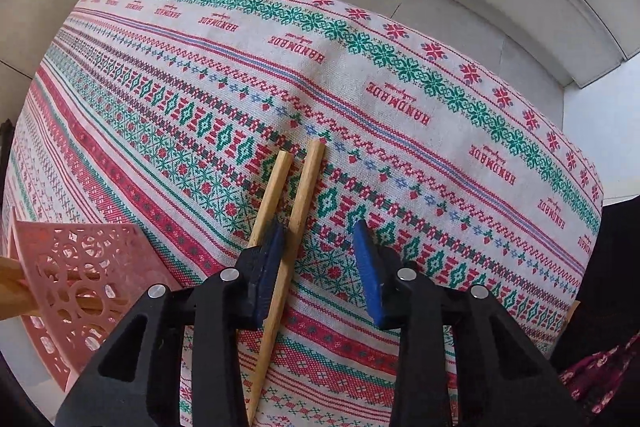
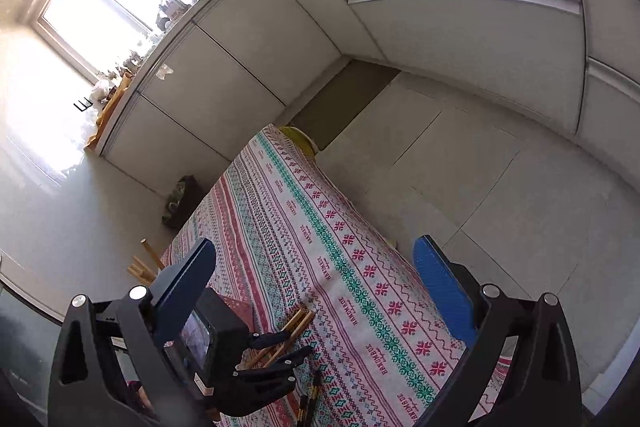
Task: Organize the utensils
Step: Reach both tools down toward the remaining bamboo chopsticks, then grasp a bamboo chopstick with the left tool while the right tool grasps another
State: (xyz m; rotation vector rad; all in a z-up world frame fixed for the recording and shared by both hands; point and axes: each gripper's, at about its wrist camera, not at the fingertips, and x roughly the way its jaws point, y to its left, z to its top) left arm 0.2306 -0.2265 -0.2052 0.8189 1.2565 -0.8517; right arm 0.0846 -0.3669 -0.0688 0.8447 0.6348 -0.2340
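Two light wooden chopsticks (image 1: 298, 211) lie side by side on the patterned tablecloth (image 1: 360, 87). My left gripper (image 1: 320, 267) is open low over them: one chopstick runs between the jaws, the other lies under the left blue pad (image 1: 268, 267). In the right wrist view the left gripper (image 2: 296, 341) hovers over the same chopsticks (image 2: 294, 323). A dark pair of chopsticks (image 2: 308, 399) lies nearer the front edge. My right gripper (image 2: 316, 283) is open, empty and held well above the table.
A pink perforated plastic basket (image 1: 80, 287) stands at the table's left edge with wooden utensil handles (image 1: 10, 279) in it. The table's far and right edges drop to a tiled floor (image 2: 480, 167). White cabinets (image 2: 240, 59) line the walls.
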